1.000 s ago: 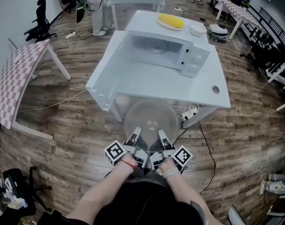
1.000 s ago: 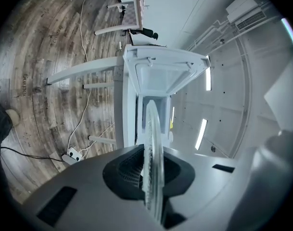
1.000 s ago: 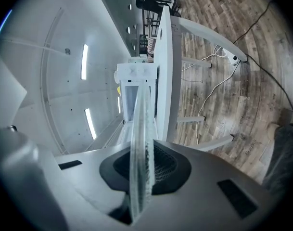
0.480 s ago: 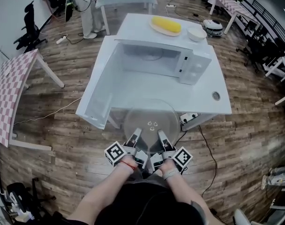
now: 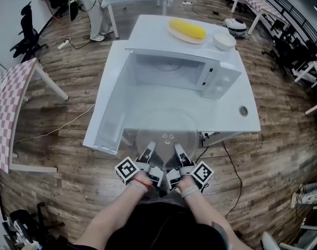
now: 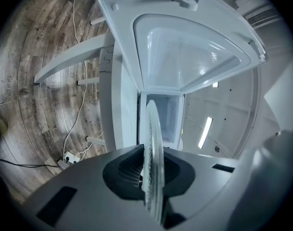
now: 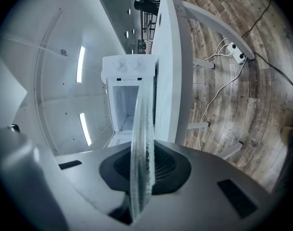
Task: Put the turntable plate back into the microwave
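Turntable plate, clear glass, is hovering roughly level in front of the microwave, over the near edge of the white table that is carrying the microwave. The left gripper is pinching the plate's near rim, its jaws pressing on the glass from above and below. The right gripper is clamping the same rim just beside it. The microwave's door is standing wide open, swung out toward the plate's left side.
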A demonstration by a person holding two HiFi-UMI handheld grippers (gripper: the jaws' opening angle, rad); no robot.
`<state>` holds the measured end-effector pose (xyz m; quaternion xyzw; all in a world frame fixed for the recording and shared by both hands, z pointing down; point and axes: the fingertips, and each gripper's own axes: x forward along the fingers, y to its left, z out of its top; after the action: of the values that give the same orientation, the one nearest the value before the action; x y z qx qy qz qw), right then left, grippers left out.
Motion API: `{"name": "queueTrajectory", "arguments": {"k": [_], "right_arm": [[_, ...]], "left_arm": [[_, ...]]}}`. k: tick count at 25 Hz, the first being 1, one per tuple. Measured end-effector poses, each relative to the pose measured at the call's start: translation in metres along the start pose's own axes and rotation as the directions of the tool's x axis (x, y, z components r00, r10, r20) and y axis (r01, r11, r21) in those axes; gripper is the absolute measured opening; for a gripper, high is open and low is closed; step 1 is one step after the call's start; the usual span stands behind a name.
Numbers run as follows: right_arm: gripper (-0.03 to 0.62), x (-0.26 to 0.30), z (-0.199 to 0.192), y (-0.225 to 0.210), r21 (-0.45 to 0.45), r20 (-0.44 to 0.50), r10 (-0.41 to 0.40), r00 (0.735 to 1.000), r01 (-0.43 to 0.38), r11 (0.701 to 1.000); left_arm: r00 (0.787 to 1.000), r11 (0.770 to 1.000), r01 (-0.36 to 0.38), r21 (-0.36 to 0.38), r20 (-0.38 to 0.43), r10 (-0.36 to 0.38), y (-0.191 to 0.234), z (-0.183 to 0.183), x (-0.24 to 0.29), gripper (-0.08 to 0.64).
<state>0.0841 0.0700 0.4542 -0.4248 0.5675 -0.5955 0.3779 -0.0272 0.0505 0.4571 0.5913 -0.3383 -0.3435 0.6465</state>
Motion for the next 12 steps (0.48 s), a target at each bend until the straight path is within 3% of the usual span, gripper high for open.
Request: {"name": "queueTrajectory", "arguments": {"k": [7, 12], "right_arm": [[0.041, 0.018, 0.002, 0.005, -0.021, 0.008, 0.006, 1.0, -0.006, 1.0], [0.041, 0.018, 0.002, 0.011, -0.02, 0.006, 0.01, 1.0, -0.01, 1.0]], "left_arm": [[0.999, 0.999, 0.043, -0.027, -0.003, -0.043, -0.011, 0.013, 0.015, 0.034], [1.0, 0.999, 0.023, -0.028, -0.004, -0.023, -0.008, 0.012, 0.013, 0.034]]}}
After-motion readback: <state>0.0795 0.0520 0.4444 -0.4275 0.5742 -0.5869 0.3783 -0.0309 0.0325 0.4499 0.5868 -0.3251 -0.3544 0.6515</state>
